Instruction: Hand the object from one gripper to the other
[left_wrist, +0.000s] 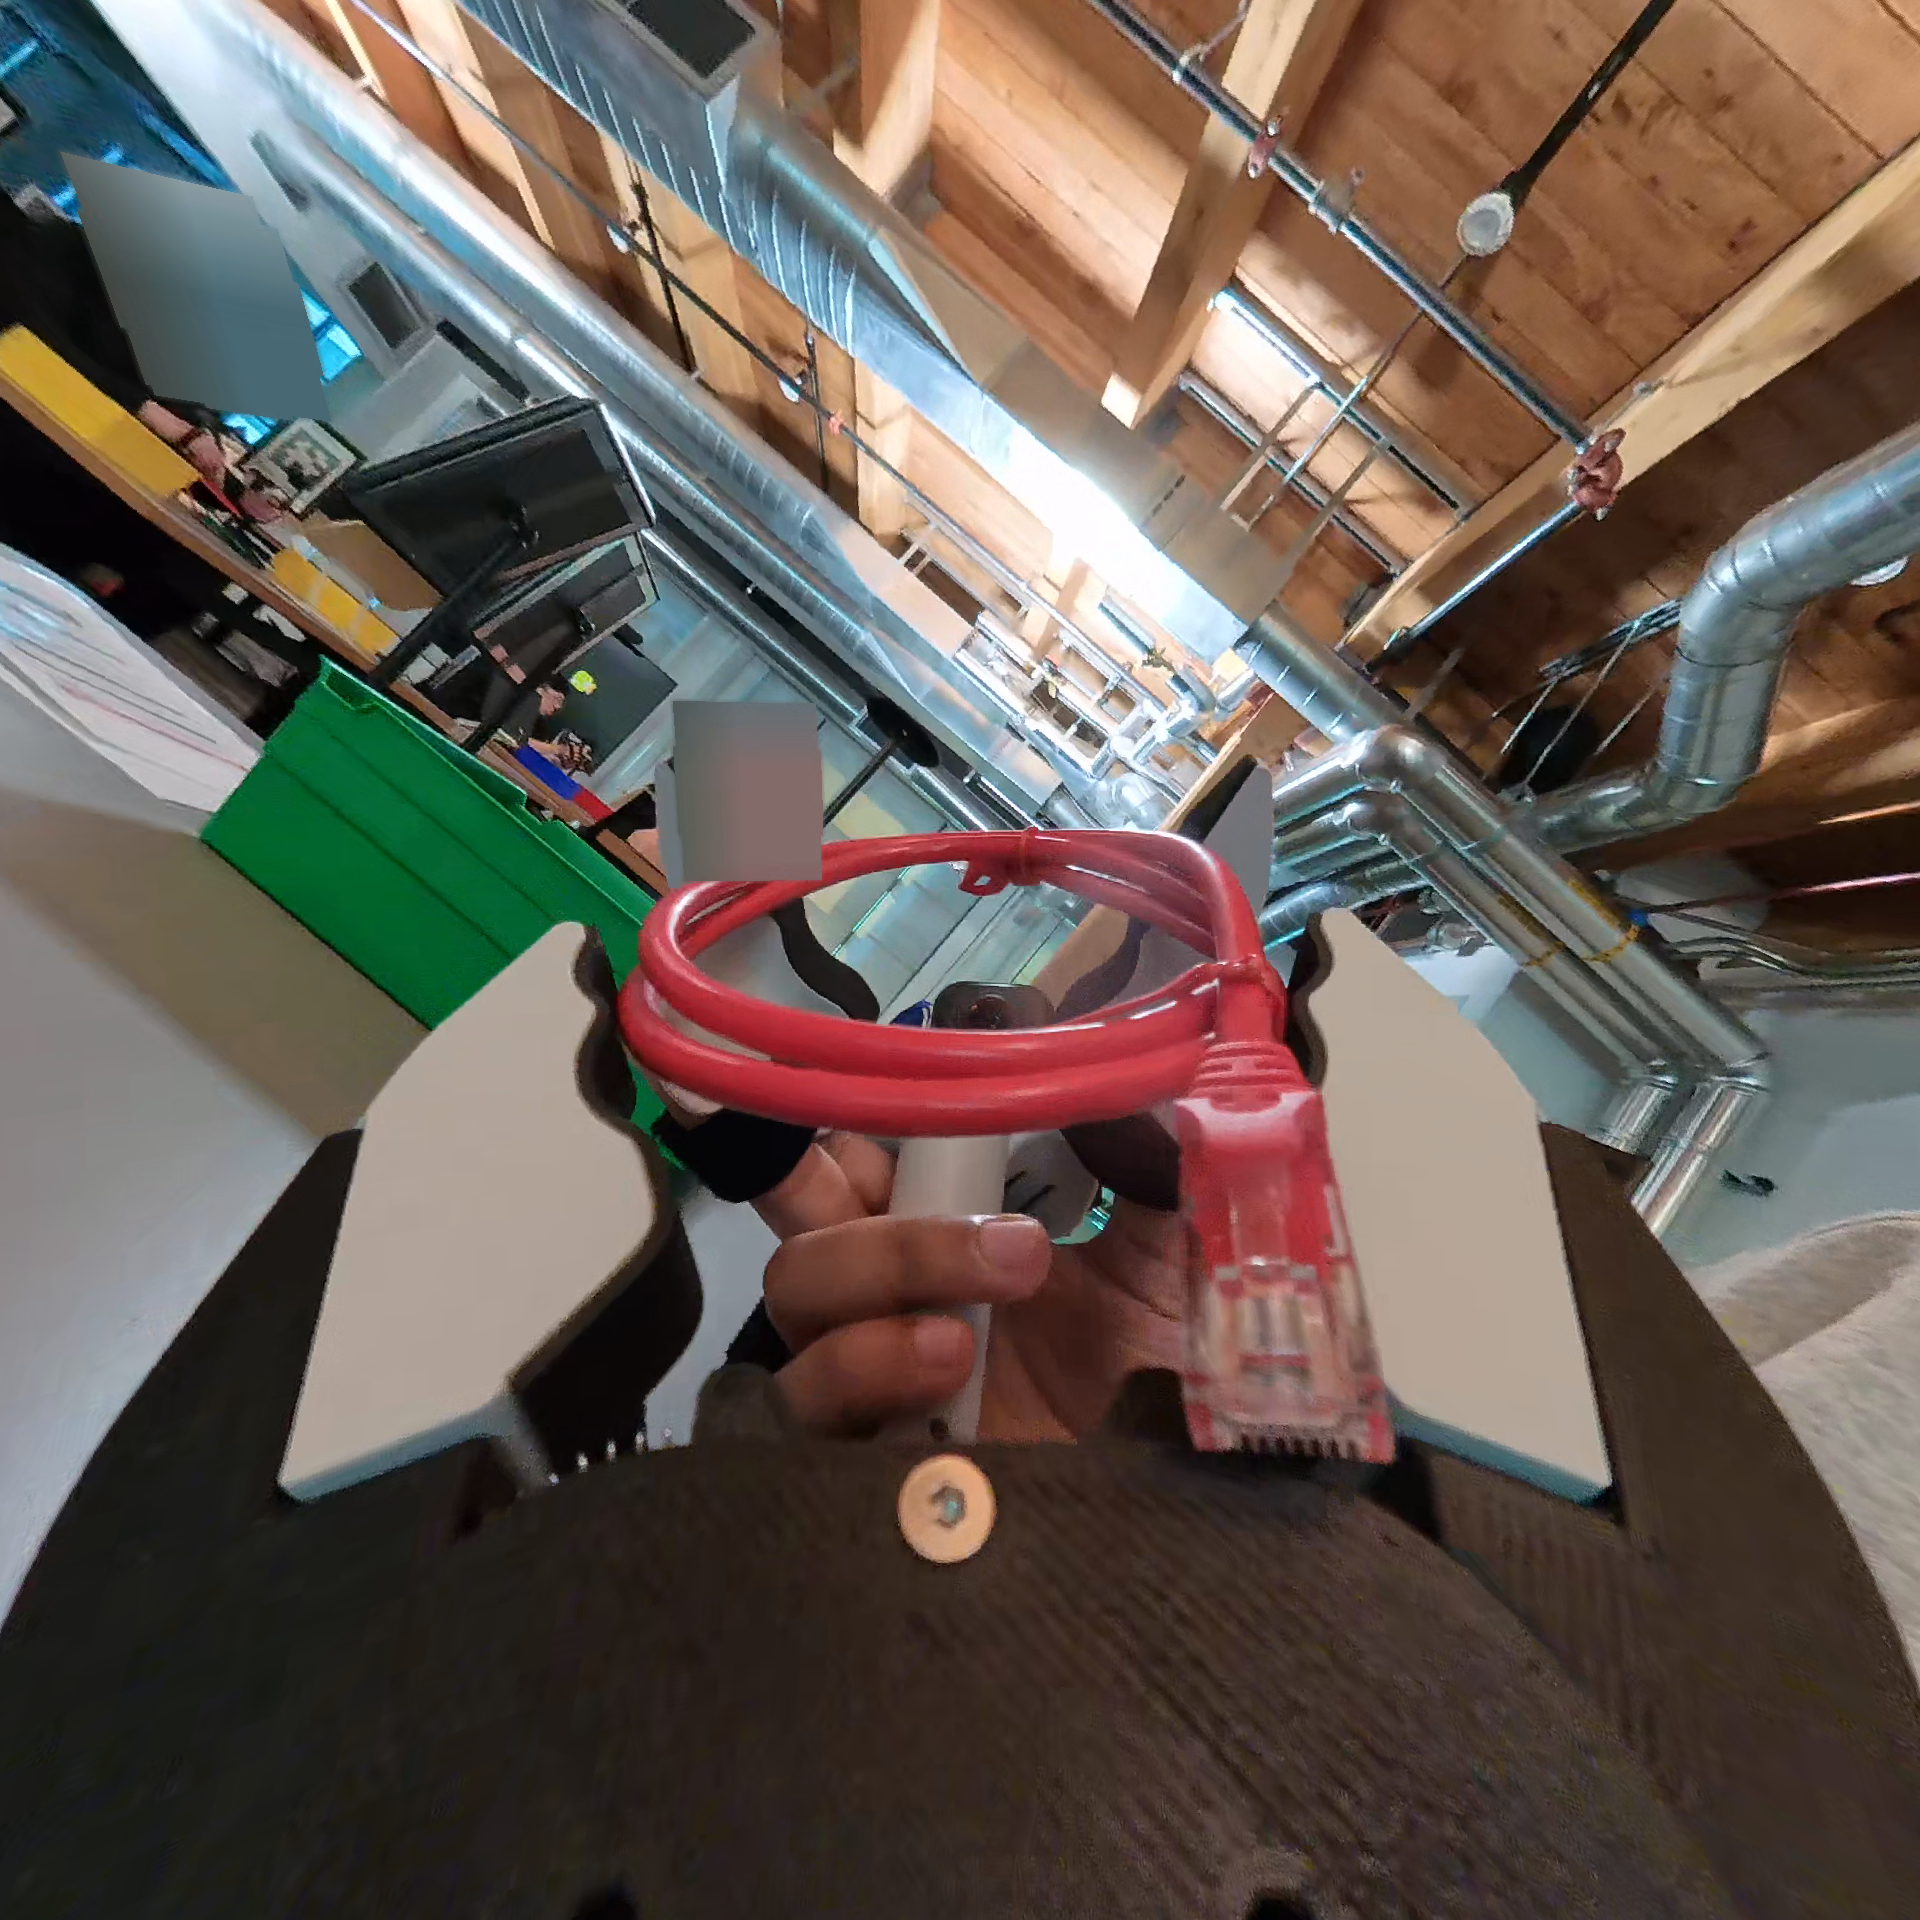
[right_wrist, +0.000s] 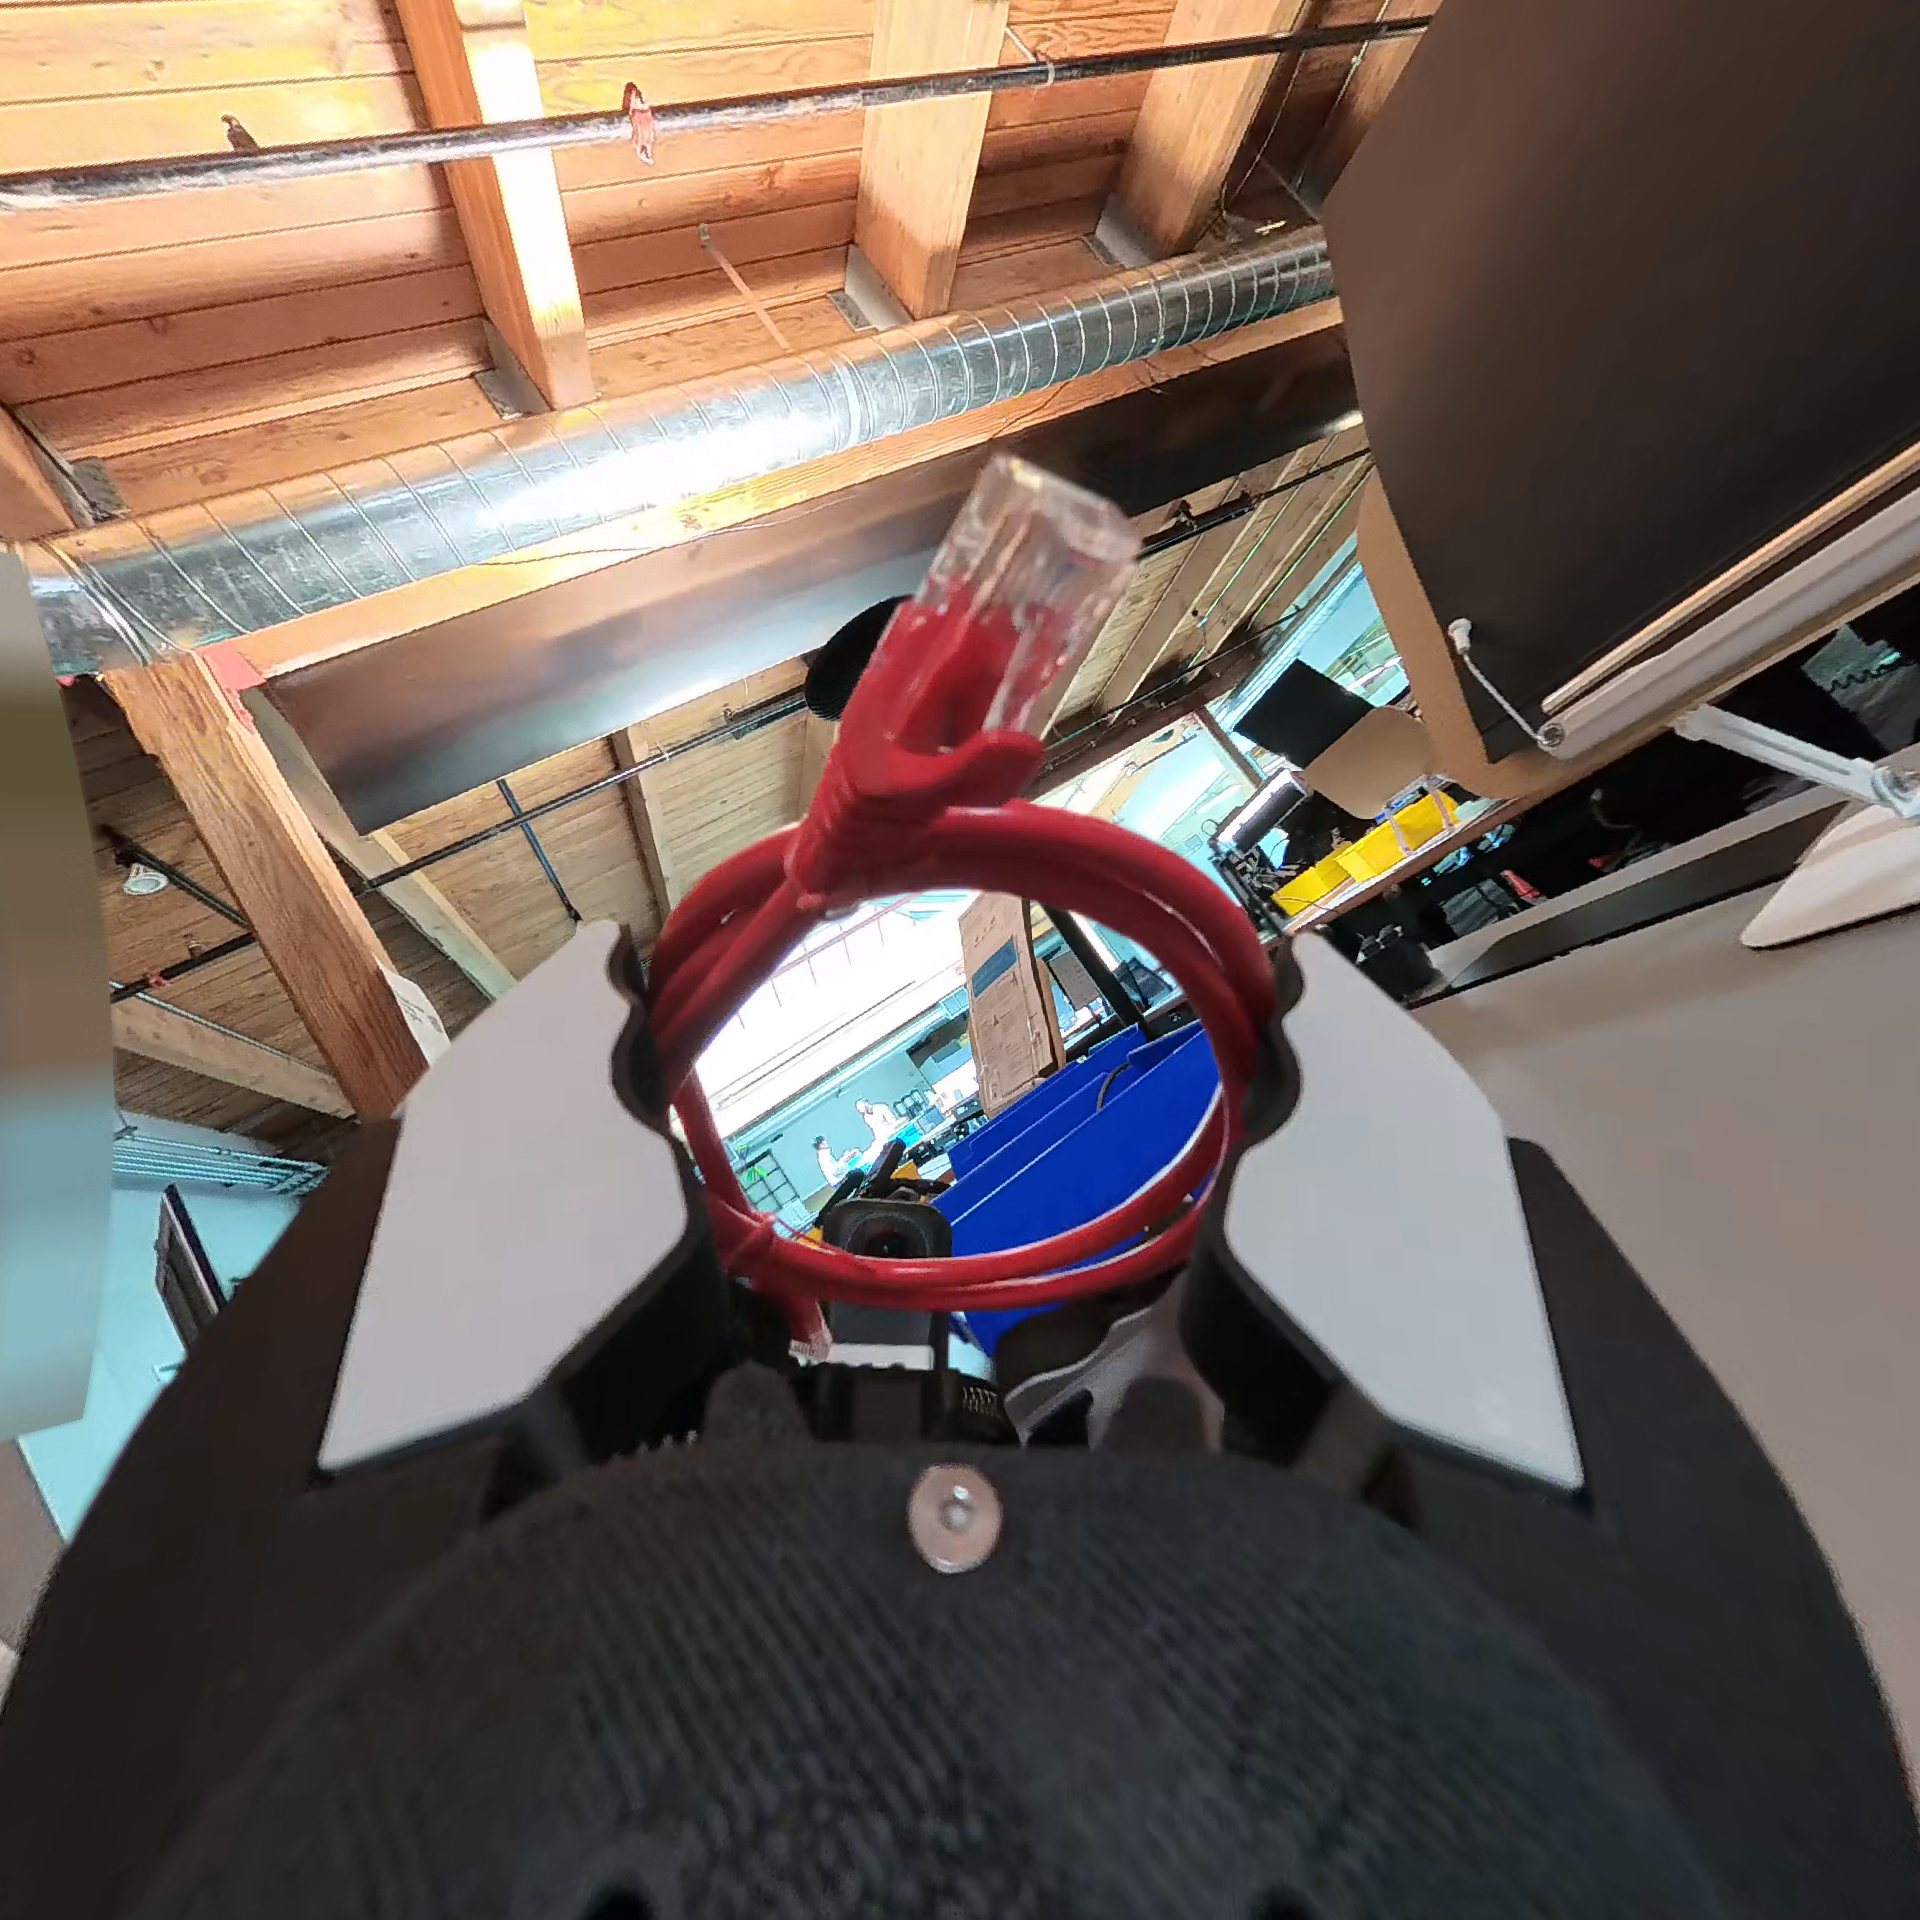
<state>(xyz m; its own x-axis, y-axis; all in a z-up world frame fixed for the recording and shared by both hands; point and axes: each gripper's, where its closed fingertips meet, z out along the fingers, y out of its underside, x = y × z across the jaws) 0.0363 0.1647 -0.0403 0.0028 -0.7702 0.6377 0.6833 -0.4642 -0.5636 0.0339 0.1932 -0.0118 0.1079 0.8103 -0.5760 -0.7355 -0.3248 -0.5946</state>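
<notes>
A red network cable (left_wrist: 914, 1081), tied in a coil with plugs at its ends, hangs in the air between both grippers. In the left wrist view the coil spans my left gripper (left_wrist: 951, 987), touching both fingers, and one plug (left_wrist: 1283, 1278) hangs close to the camera. Beyond it the right gripper's grey finger (left_wrist: 1247, 831) and the hand (left_wrist: 904, 1299) holding that gripper show. In the right wrist view the cable (right_wrist: 966, 1273) fills the gap of my right gripper (right_wrist: 956, 997) and presses on both fingers. One plug (right_wrist: 1013, 603) points up. The left gripper's camera (right_wrist: 883, 1226) shows through the coil.
Both views tilt up to a wooden ceiling with metal ducts (left_wrist: 831, 260). A green bin (left_wrist: 395, 831) is at the left. A blue bin (right_wrist: 1081, 1132), a grey table (right_wrist: 1683, 1143) and a monitor's dark back (right_wrist: 1621, 312) are at the right. People stand far off. The left gripper's tips are roughly 4 centimetres from the right gripper's.
</notes>
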